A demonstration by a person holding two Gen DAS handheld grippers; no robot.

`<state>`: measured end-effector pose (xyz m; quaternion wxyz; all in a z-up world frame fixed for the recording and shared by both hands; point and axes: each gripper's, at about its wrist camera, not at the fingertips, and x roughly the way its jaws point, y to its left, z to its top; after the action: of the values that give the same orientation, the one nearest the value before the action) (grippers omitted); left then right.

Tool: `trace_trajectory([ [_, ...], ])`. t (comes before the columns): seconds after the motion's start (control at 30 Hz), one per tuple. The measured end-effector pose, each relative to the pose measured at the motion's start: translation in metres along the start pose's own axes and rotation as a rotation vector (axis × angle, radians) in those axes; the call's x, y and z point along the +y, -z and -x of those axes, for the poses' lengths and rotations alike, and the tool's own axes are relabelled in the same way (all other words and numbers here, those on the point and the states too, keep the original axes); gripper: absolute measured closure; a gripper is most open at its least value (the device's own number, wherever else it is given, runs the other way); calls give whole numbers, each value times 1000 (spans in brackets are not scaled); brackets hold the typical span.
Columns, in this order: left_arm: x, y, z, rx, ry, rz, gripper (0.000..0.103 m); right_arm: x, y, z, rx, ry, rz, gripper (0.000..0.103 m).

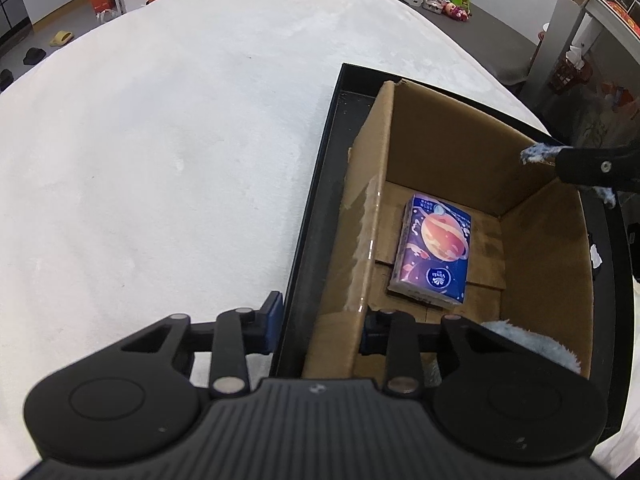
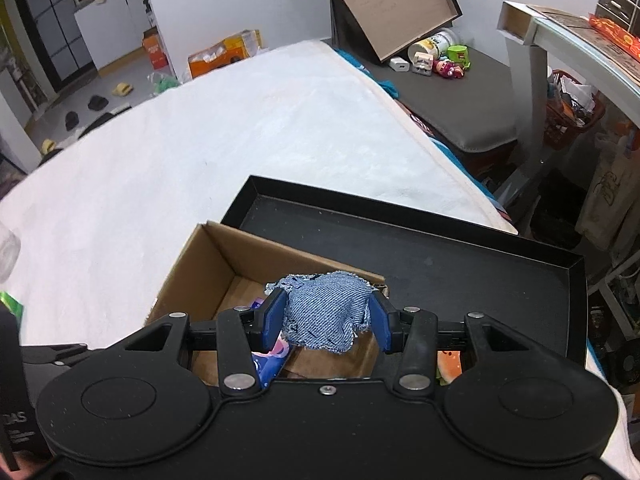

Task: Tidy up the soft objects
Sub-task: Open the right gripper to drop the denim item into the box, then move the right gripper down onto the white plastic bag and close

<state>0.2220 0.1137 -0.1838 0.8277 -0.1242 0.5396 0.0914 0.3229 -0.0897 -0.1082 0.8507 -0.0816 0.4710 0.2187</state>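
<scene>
Two grippers work over a cardboard box [image 1: 460, 152] that sits in a black tray [image 2: 440, 248] on a white bed [image 1: 160, 140]. One tissue pack [image 1: 434, 252] already lies flat on the box floor, and something pale blue and fluffy [image 1: 532, 344] shows at the near corner. The right gripper [image 2: 325, 322] hangs above the box, jaws clamped on a denim pouch [image 2: 326, 312], not yet dropped in. The left gripper [image 1: 320, 320] straddles the near box wall and tray rim, jaws partly closed; I cannot tell whether they pinch them.
</scene>
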Motion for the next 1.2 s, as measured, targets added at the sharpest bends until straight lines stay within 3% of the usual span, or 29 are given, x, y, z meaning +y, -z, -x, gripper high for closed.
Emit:
trace_trajectory([
  [0.1,-1,0,0,-1,1,-8,71,4,0,-4,13,6,6,57],
  [0.27,0,-1,-1,4,12,-5,72,16,0,-6,36,28,50,39],
  [0.67,-4,2,8,-3,23,-13,79,2,10,11,17,45,7,37],
  [0.87,-8,6,16,-24,27,-22,90,-12,17,23,-7,46,-17,37],
  [1.2,-19,5,19,-18,-18,-40,90,-35,34,30,-7,33,-72,37],
])
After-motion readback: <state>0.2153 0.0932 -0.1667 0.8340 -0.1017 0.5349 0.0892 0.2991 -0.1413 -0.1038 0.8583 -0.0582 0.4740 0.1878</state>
